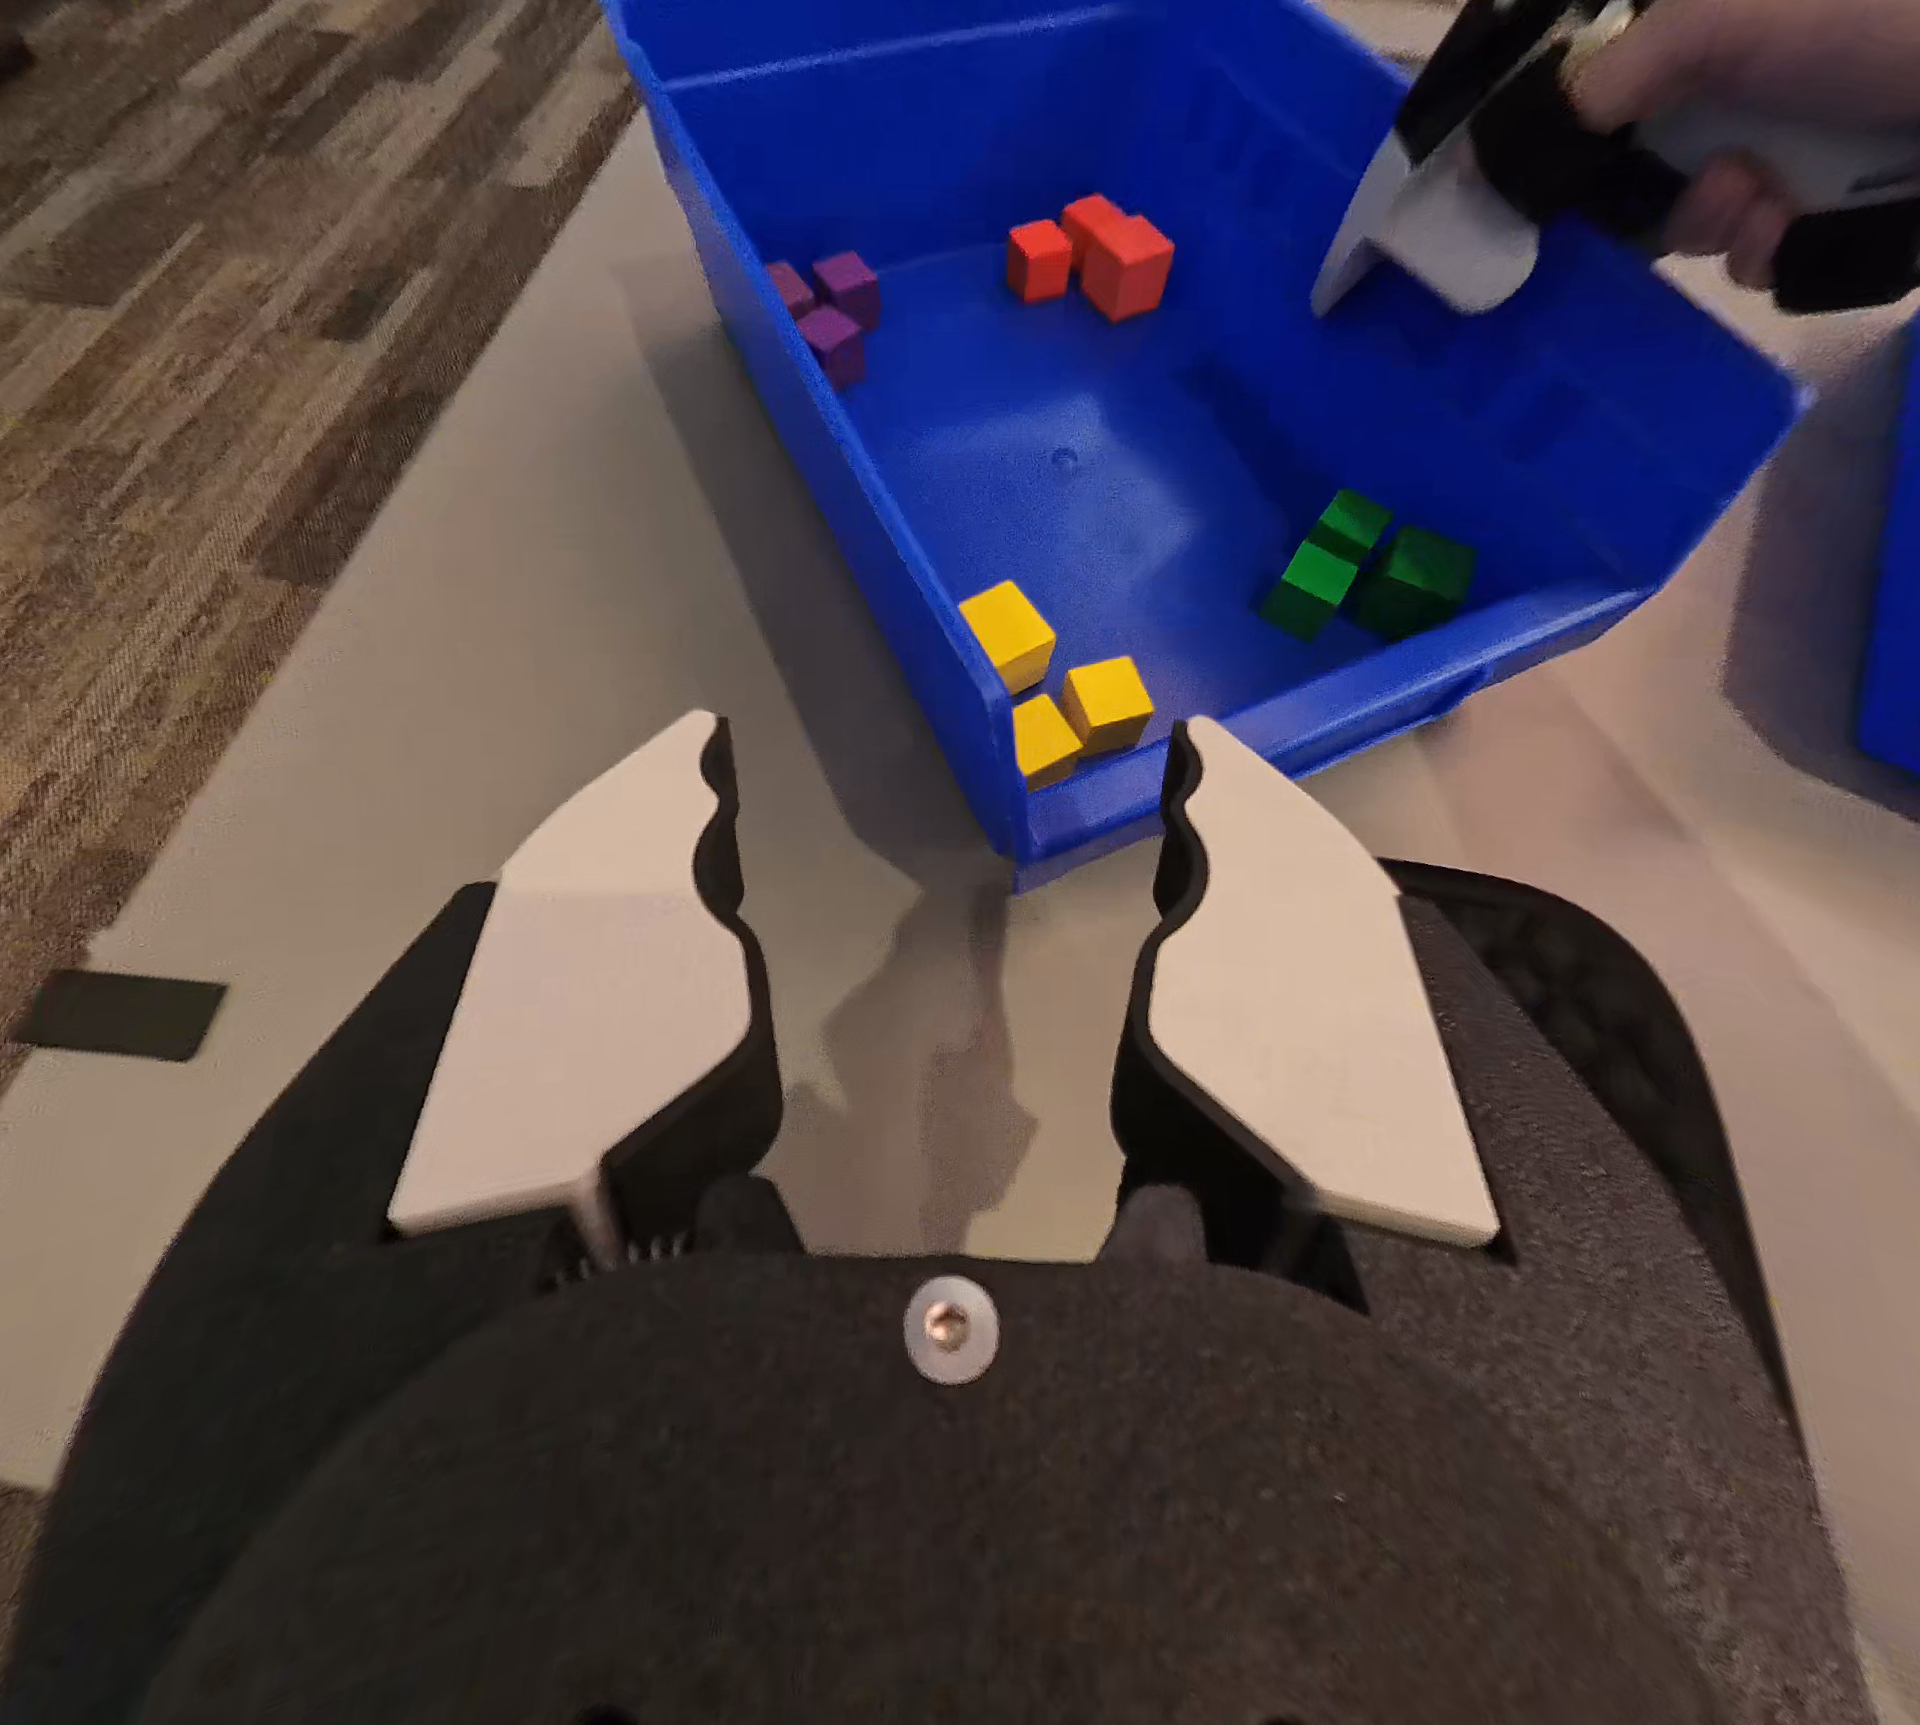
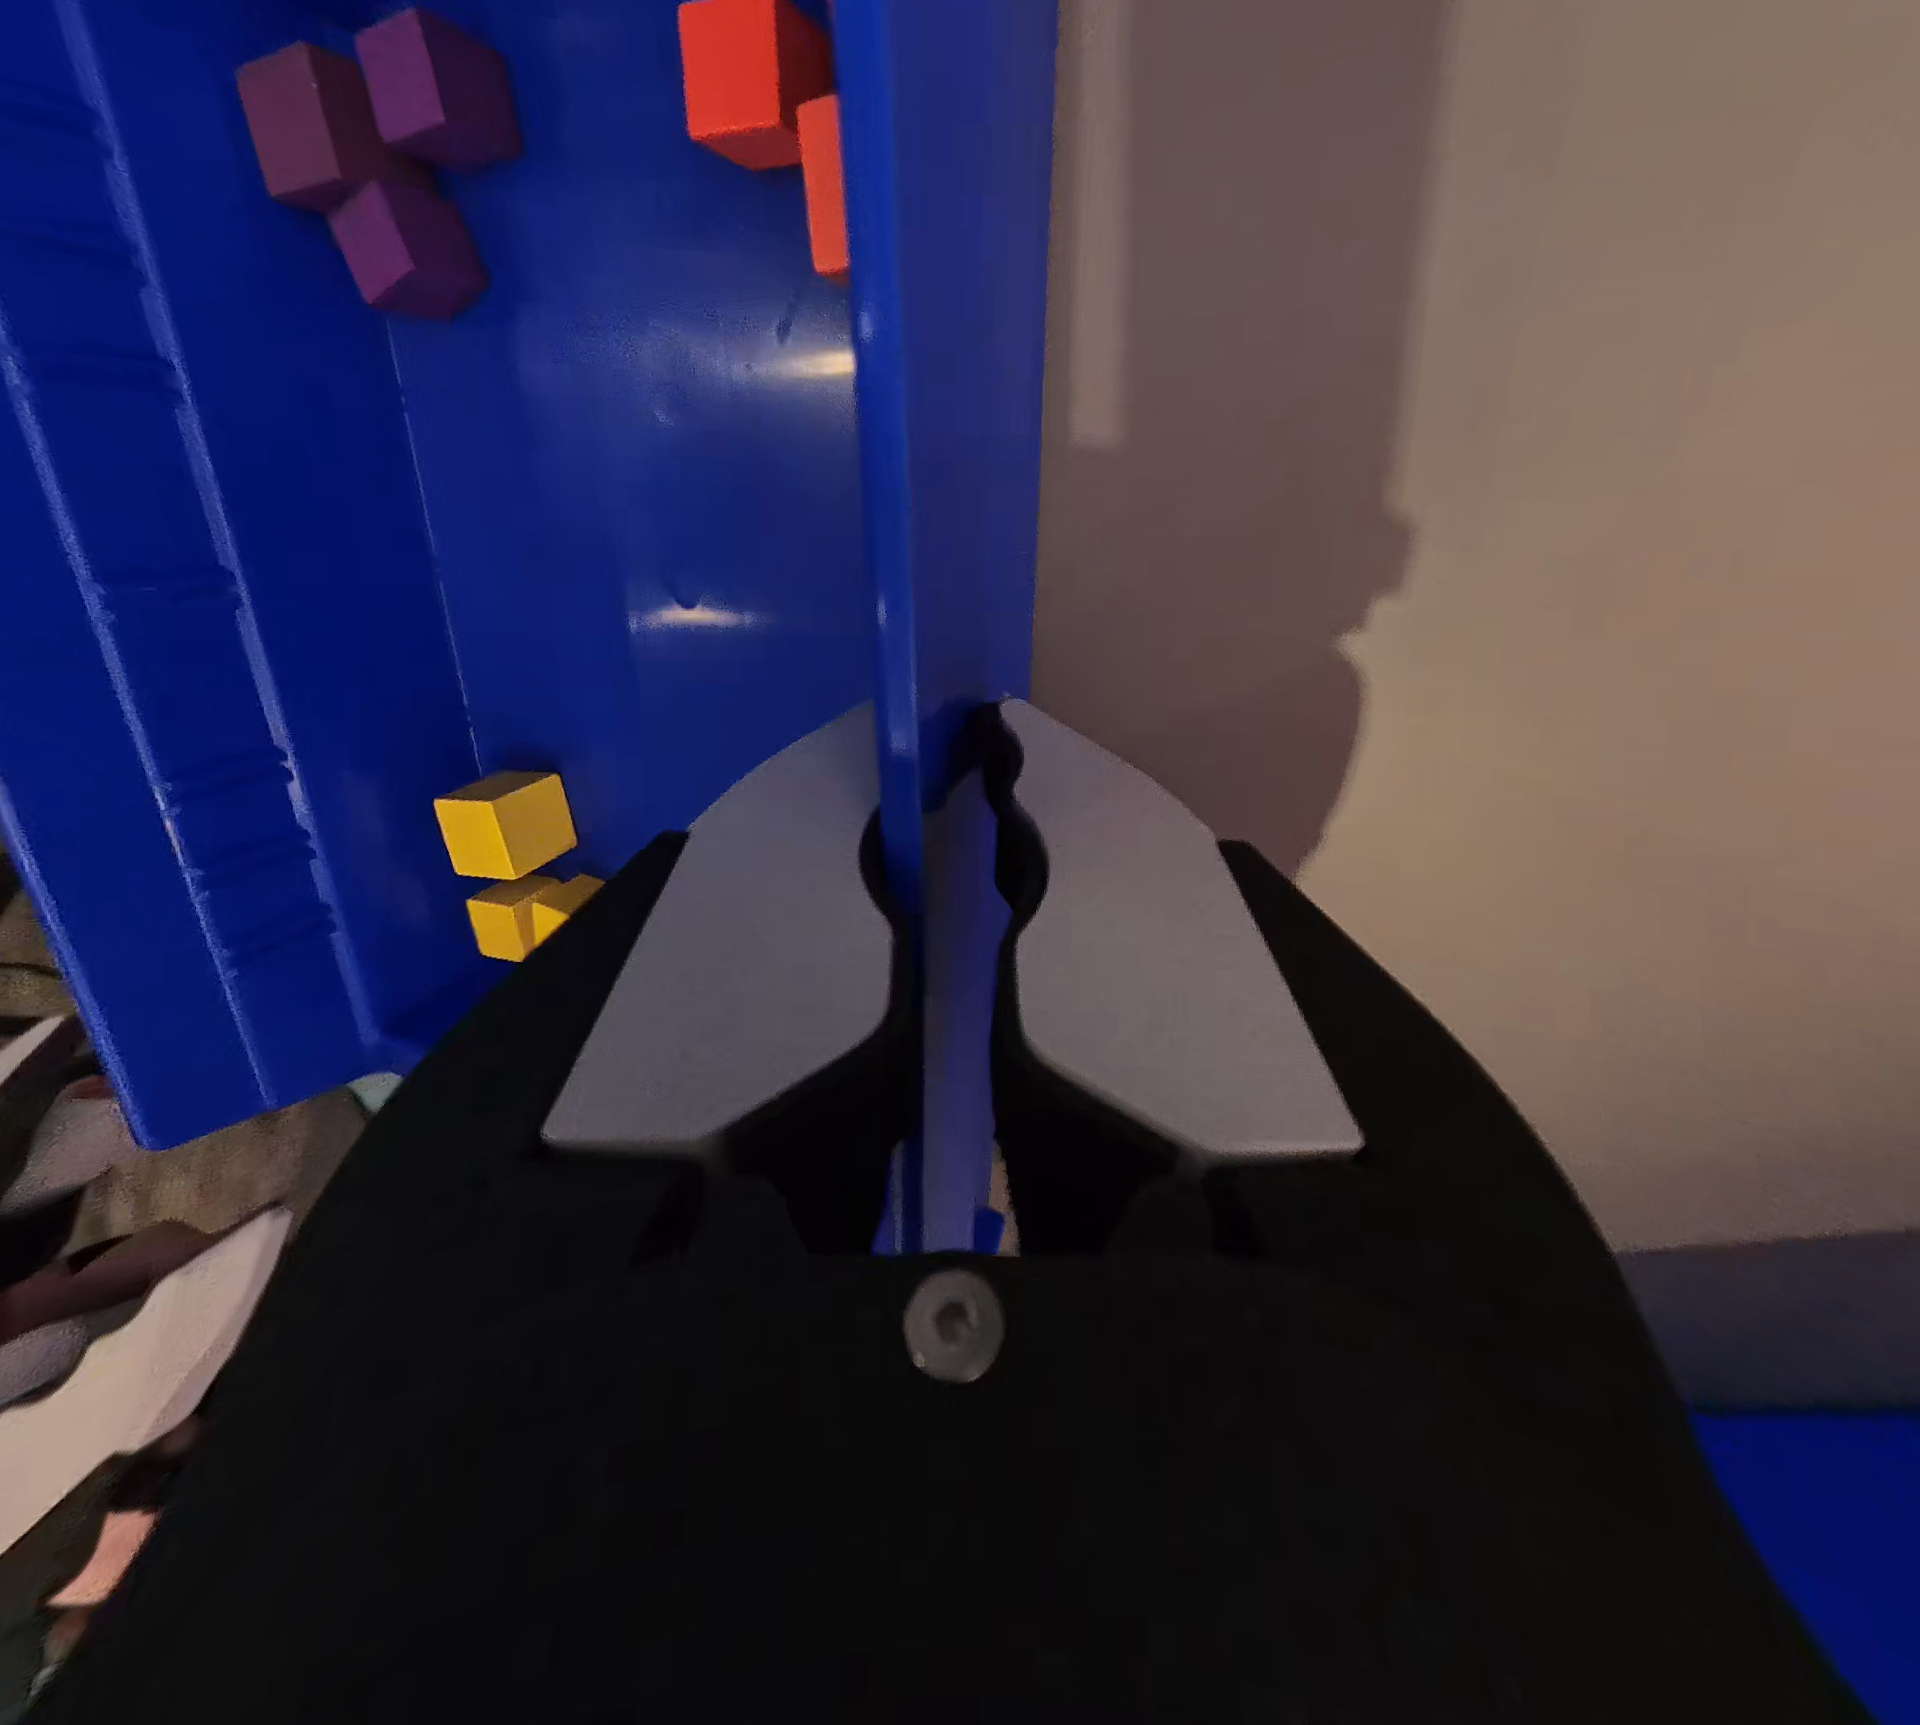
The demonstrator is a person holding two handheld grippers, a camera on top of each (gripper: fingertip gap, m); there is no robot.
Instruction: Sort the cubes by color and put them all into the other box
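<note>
A blue box [image 1: 935, 86] stands on the pale table. It holds purple cubes [image 1: 836, 304] at its far left, red cubes [image 1: 1096, 257] at the back, yellow cubes [image 1: 1049, 688] at the near left corner and green cubes [image 1: 1361, 569] at the near right. My left gripper [image 1: 951, 740] is open and empty, just in front of the box's near corner. My right gripper [image 2: 940, 719] is shut on the box's right wall [image 2: 940, 325]; it also shows in the left wrist view [image 1: 1423, 262], held by a hand. The right wrist view shows the purple cubes [image 2: 379, 153], red cubes [image 2: 753, 75] and yellow cubes [image 2: 509, 823].
A second blue box [image 1: 1891, 574] shows at the right edge of the left wrist view, and its corner in the right wrist view [image 2: 1808, 1550]. The table's left edge [image 1: 343, 595] drops to a patterned carpet [image 1: 208, 325]. A dark patch [image 1: 120, 1015] lies on the table's left side.
</note>
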